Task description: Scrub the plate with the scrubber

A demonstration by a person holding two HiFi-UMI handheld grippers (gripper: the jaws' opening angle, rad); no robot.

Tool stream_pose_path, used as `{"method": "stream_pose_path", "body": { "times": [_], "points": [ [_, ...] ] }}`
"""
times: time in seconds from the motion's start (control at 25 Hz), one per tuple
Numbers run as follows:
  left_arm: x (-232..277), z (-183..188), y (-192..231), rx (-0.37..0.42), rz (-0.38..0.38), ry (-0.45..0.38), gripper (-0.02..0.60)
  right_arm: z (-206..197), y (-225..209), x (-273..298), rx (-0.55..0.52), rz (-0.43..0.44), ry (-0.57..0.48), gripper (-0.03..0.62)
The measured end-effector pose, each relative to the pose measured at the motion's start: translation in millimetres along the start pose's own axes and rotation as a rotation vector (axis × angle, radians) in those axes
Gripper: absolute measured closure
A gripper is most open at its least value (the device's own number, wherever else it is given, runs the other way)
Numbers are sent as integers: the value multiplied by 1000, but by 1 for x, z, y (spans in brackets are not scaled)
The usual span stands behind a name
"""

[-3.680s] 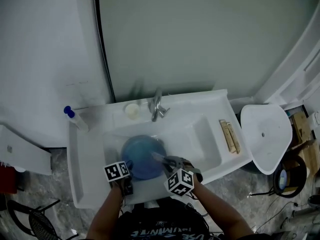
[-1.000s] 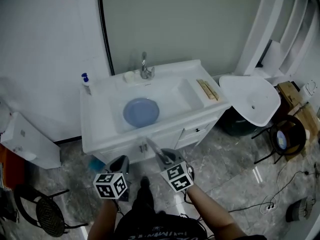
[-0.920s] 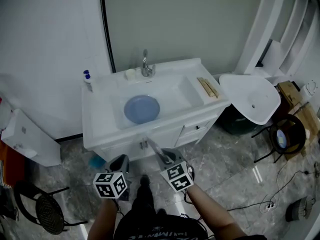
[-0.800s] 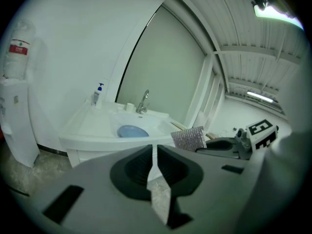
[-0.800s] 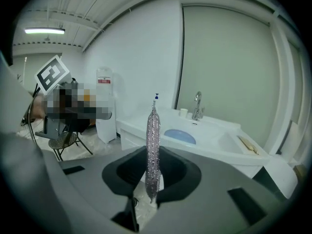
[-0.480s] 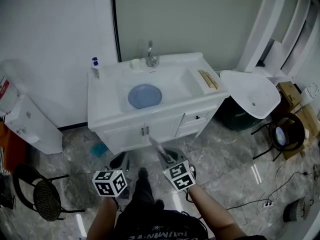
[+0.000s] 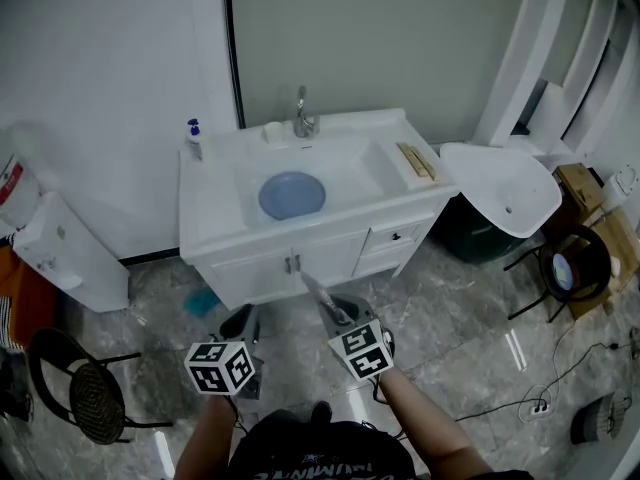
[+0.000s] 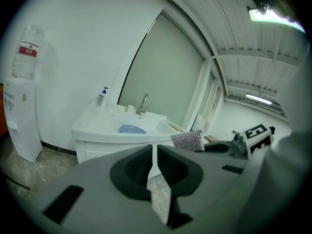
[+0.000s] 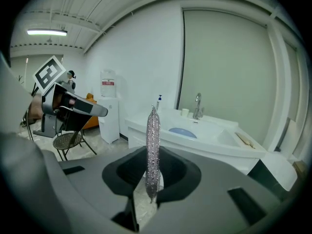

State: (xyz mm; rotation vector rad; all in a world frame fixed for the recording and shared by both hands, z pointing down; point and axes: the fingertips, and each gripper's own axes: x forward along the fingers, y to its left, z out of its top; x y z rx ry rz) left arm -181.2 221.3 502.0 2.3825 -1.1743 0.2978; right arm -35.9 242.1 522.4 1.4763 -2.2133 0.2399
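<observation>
1. Plate point(image 7: 292, 195): round, blue, smooth. Lies flat in basin of white sink point(image 7: 352, 181), well apart from both grippers.
2. Scrubber point(image 9: 153, 135): thin flat pad, silvery glitter mesh. Upright, edge-on, pinched btwn jaws of right hand-held gripper point(image 9: 152, 177).
3. Left hand-held gripper point(image 8: 155, 168): grey plastic, black pads. Jaws nearly together, narrow slit only, nothing btwn.
4. Tabletop point(image 7: 205, 218): white, glossy, rounded corners. Carries pump bottle w/ blue top point(image 7: 193, 136), small white cup point(image 7: 272, 131), chrome tap point(image 7: 301, 116), tan wooden strips point(image 7: 415, 160) at right end.
5. Floor point(image 7: 450, 338): grey marbled tile, shiny. Both grippers over it, in front of cabinet.
6. Chair point(image 7: 85, 393): black, round mesh seat, at left.
</observation>
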Motion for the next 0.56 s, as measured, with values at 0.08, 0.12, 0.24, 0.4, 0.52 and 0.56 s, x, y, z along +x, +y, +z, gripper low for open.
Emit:
{"method": "stream_pose_path", "body": {
  "times": [0.08,0.12,0.24,0.4,0.52,0.56],
  "points": [
    [1,0,3,2,-4,4,541,3,1,2,10,-6,0,517],
    [1,-1,5,0,-7,9,541,3,1,3,12,-10,2,518],
    [1,-3,11,-3,-15,26,541,5,4,3,21,-22,8,518],
    [-5,-8,17,13,-28,46,541,4,15,3,30,-26,21,518],
    [-13,-10,21,14,-40,59,541,4,26,3,27,-27,34,519],
    [-15,-10,23,14,-44,63,541,4,30,4,25,-27,38,518]
  ]
}}
